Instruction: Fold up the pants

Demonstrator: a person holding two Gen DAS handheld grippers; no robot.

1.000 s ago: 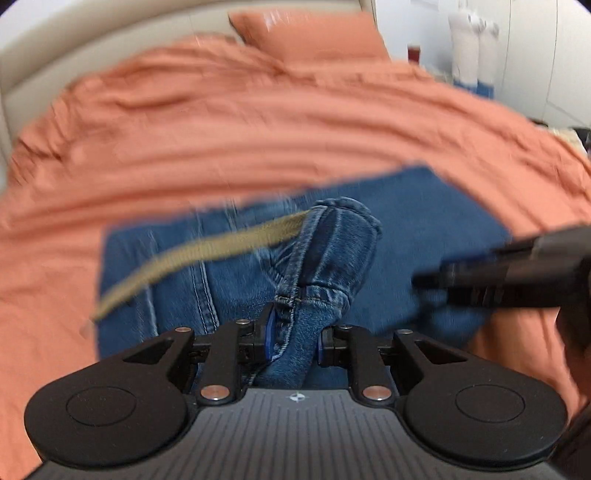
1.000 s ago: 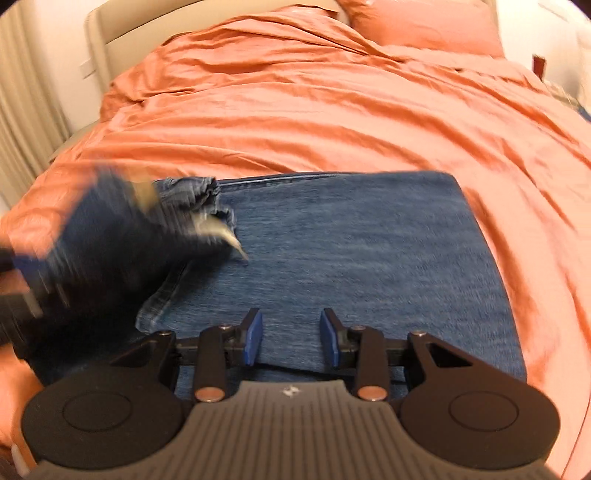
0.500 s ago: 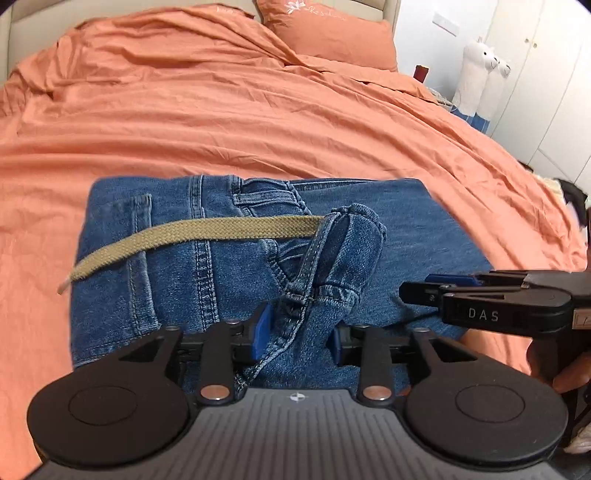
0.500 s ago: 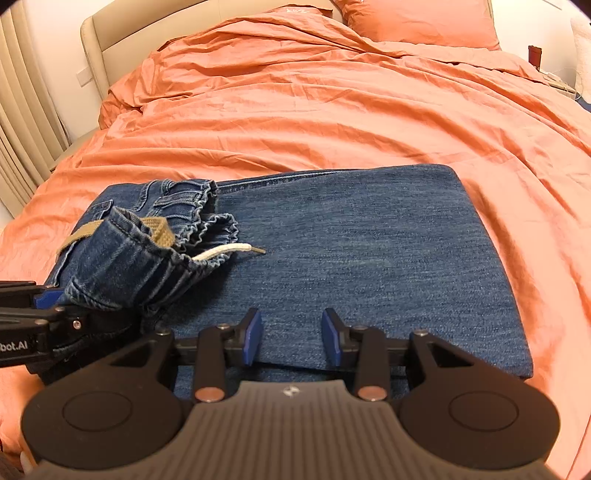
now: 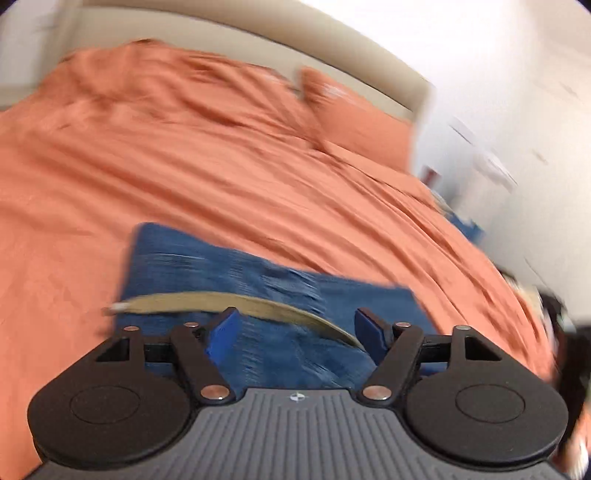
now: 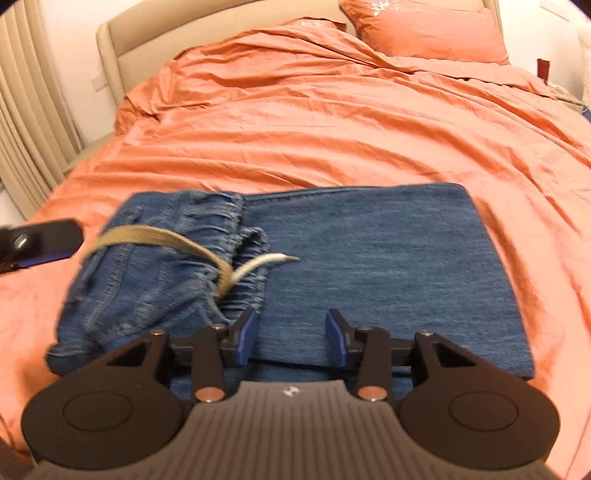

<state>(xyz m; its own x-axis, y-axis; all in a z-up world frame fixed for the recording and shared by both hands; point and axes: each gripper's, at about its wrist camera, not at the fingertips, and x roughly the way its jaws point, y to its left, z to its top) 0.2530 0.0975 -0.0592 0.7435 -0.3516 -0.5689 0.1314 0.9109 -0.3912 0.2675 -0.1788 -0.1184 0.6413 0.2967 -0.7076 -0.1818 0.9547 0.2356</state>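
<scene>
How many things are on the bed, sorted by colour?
Blue: 1, the jeans
Tan: 1, the drawstring on the jeans
Orange: 3, the duvet and two pillows
Total: 5

My left wrist view is motion-blurred, smearing the jeans [image 5: 258, 295]. My right gripper body [image 6: 291, 435] hides their near edge.

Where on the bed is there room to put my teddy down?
There is lots of bare blanket between the jeans and the pillow, and more to the right of the jeans. The near edge is crowded: the jeans, their belt and both claws, right and left, whose jaws are opening with nothing between them.
</scene>
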